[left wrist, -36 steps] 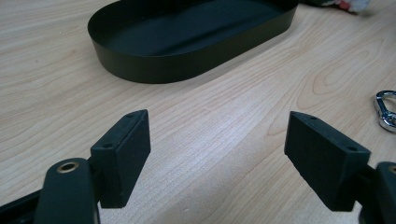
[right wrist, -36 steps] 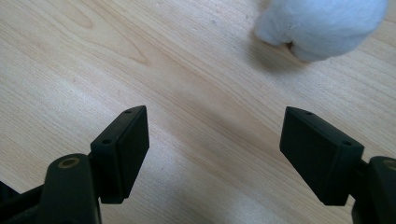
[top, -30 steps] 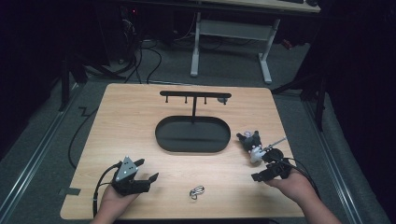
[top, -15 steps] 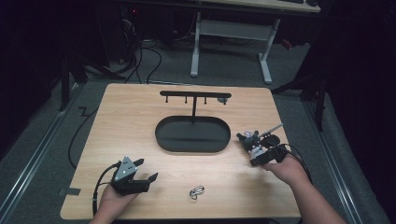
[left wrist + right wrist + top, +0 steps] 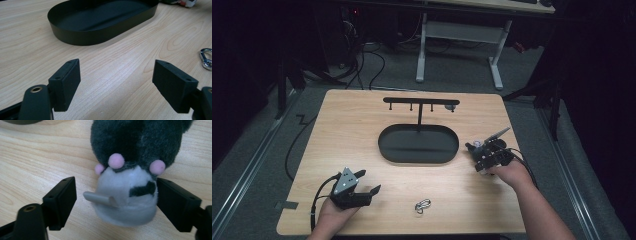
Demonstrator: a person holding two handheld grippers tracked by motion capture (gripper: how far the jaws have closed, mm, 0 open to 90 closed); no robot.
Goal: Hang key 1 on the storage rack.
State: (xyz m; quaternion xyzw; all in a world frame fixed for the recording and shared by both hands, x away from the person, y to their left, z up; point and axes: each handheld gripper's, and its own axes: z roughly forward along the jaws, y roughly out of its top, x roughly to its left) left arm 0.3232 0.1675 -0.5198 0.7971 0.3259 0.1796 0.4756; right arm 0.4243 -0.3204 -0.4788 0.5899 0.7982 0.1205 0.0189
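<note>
A small plush toy (image 5: 135,157), dark grey with a white face and pink dots, lies on the wooden table right of the black oval tray (image 5: 384,145). My right gripper (image 5: 115,200) is open with its jaws on either side of the toy's white end. The right pad (image 5: 175,202) is close against the toy and the left pad (image 5: 61,200) stands clear of it. In the high view the right gripper (image 5: 478,156) sits just behind the toy (image 5: 471,146). My left gripper (image 5: 368,182) rests open and empty near the front left edge, facing the tray (image 5: 100,37).
A silver metal clip (image 5: 422,205) lies near the table's front edge, right of the left gripper (image 5: 116,80), and appears as the clip (image 5: 206,58) at that view's right edge. A black T-shaped stand with hooks (image 5: 419,102) rises behind the tray.
My right gripper has moved left and forward across the table until its jaws came around the plush toy. The left gripper has stayed where it was.
</note>
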